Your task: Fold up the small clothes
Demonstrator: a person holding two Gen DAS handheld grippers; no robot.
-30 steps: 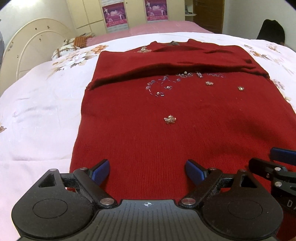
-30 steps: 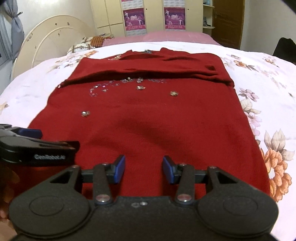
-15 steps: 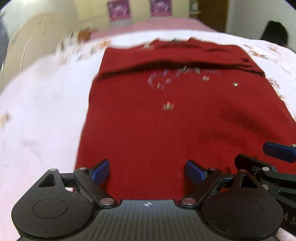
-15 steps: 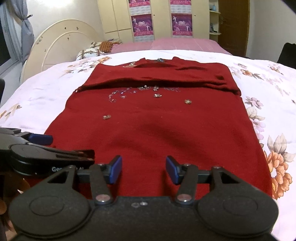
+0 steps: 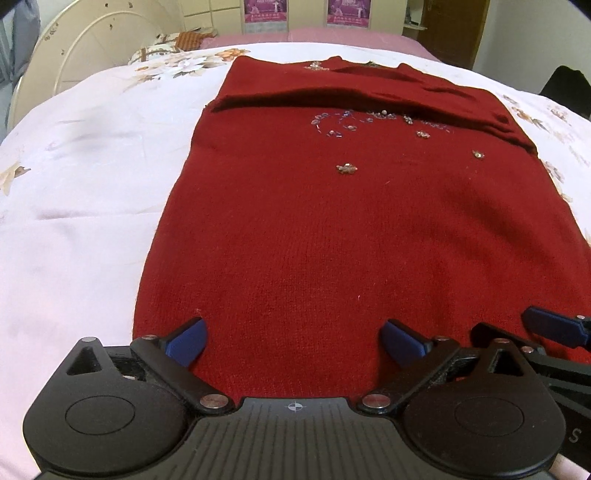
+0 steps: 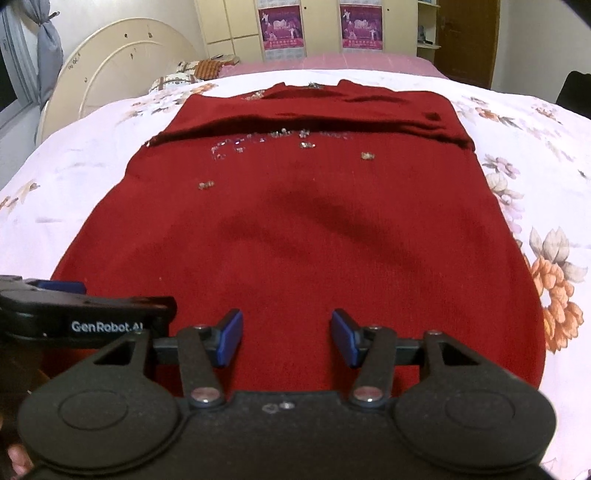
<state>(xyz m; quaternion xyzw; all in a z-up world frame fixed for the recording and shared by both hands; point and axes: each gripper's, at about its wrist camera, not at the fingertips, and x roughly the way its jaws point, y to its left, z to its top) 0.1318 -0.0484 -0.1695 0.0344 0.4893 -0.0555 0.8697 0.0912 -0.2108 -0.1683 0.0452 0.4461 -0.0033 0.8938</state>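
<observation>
A dark red knitted sweater (image 5: 351, 229) with small beads lies flat on the bed, its sleeves folded across the chest at the far end; it also shows in the right wrist view (image 6: 295, 229). My left gripper (image 5: 293, 341) is open and empty over the near hem, toward the sweater's left side. My right gripper (image 6: 287, 341) is open and empty over the near hem, toward the right side. Each gripper shows at the edge of the other's view: the right gripper (image 5: 554, 328) and the left gripper (image 6: 55, 295).
The bed sheet (image 5: 81, 206) is pale with a flower print (image 6: 554, 288). A cream headboard (image 6: 122, 70) and a pillow (image 6: 177, 77) stand at the far left. Cupboards with posters (image 6: 280, 29) and a brown door (image 6: 465, 40) line the back wall.
Both grippers have risen a little and shifted over the near hem, so the sweater sits slightly farther off in both views. The jaws stayed open. The sweater has not moved.
</observation>
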